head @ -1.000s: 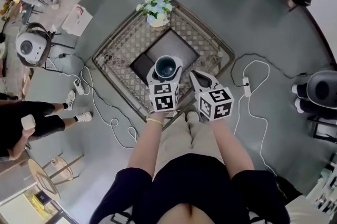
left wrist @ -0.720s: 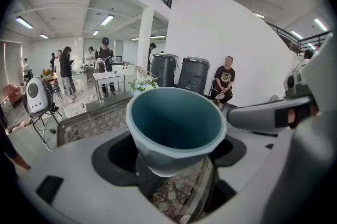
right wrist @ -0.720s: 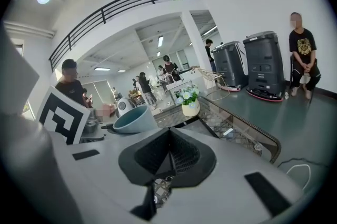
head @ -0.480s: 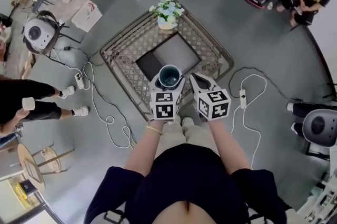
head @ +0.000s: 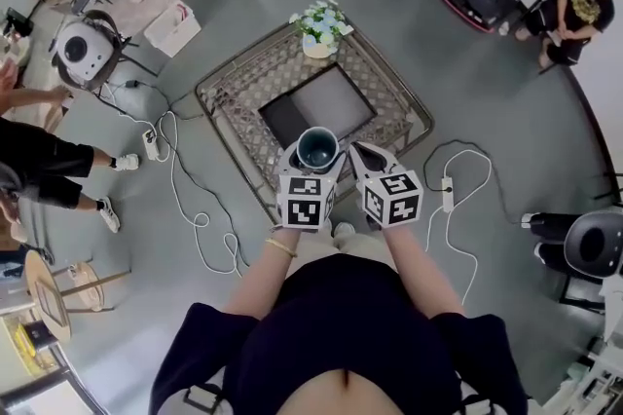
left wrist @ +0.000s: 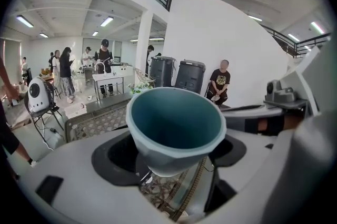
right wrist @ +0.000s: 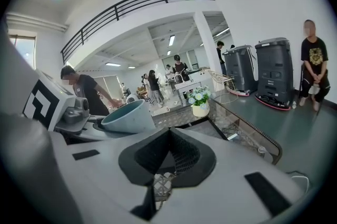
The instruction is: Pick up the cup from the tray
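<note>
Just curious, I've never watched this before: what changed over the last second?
The left gripper carried the cup off the tray's near edge, back toward the person. It stays shut on the cup; the right gripper stays shut and empty beside it. Tray and flowers unmoved.

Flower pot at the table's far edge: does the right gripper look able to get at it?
Probably yes. The right gripper holds nothing, and the flower pot stands in open view ahead across the dark tray; the cup is off to its side. Its shut jaws must open first.
</note>
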Tool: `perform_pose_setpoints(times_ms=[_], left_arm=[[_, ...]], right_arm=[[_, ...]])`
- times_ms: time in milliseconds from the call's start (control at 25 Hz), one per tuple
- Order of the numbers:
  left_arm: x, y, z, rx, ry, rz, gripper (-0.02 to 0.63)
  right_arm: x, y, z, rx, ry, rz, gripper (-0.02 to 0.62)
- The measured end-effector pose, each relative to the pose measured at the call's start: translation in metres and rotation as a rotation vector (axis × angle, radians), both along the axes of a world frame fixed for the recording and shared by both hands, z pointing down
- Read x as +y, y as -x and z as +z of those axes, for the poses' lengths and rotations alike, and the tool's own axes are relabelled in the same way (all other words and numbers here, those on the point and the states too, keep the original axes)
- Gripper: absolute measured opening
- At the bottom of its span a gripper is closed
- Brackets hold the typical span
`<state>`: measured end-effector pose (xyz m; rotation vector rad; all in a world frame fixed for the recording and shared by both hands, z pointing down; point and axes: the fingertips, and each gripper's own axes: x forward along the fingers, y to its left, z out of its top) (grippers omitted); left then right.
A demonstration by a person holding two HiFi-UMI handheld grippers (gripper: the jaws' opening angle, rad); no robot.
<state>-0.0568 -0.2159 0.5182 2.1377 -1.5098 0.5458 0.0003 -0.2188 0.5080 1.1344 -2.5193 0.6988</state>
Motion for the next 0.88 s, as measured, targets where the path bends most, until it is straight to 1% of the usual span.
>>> perform_pose_setpoints(times_ms=[200,440,880], left_arm=[[0.004,0.008,-0.004,-0.002,-0.003,-0.014,0.383],[0.006,0.008,-0.004,-0.006,-0.003,-0.013,0.383],[0.005,0.011,-0.005,-0.006,-0.001,-0.006,0.383]], right_arm=[[0.003,0.000,-0.002,-0.003,-0.006,-0.002,0.008],[0.008,0.003,-0.001,0.008,-0.005,-0.027,0.008],[0.010,0.004,-0.004,0.003,-0.002,-0.018,0.008]])
